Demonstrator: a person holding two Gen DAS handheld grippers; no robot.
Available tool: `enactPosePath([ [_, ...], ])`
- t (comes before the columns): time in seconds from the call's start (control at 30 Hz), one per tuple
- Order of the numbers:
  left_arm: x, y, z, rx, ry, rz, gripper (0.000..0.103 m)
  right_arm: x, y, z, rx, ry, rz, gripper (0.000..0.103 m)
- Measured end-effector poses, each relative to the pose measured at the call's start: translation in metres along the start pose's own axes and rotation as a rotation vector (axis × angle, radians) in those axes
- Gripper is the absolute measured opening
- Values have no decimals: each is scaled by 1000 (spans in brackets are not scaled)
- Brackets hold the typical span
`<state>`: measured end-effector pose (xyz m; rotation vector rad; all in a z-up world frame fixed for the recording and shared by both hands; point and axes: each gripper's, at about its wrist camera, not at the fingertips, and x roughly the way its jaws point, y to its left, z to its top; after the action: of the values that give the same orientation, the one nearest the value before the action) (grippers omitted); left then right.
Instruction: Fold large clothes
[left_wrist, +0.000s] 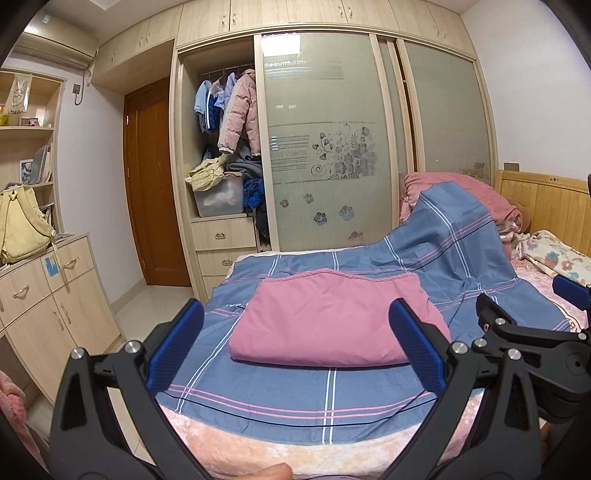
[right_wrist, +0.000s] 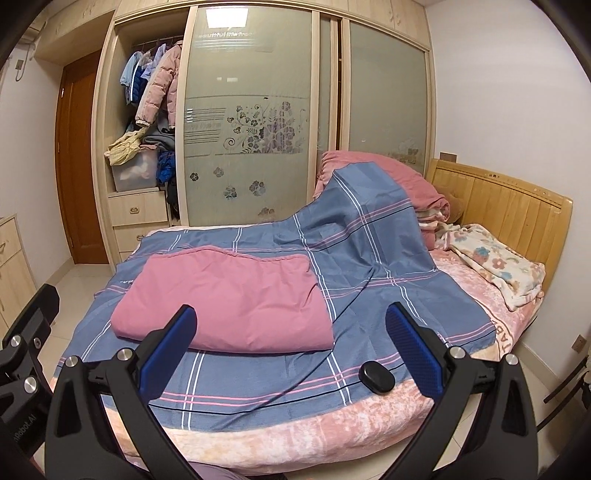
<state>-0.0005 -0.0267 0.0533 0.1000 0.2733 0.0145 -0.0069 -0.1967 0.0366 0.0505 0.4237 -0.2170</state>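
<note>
Both tools, left tool (left_wrist: 295, 343) and right tool (right_wrist: 291, 343), are held wide open and empty above the bed's (right_wrist: 332, 428) near edge; the folded pink cloth (right_wrist: 229, 306) is laid on the blue plaid sheet (right_wrist: 266, 373).

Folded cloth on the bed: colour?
Plain pink folded cloth, lying on the blue plaid sheet; clearest in right wrist view.

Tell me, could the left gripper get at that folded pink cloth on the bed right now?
Probably yes. The left gripper is open and empty, with the folded pink cloth lying straight ahead between its fingers on the blue checked sheet. Nothing sits between them.
</note>
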Motion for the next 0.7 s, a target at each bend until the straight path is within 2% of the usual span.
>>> enactPosePath([
  [0.7,10,6,0,-1,12,-10,101,1,0,-4,2,10,-10,102],
])
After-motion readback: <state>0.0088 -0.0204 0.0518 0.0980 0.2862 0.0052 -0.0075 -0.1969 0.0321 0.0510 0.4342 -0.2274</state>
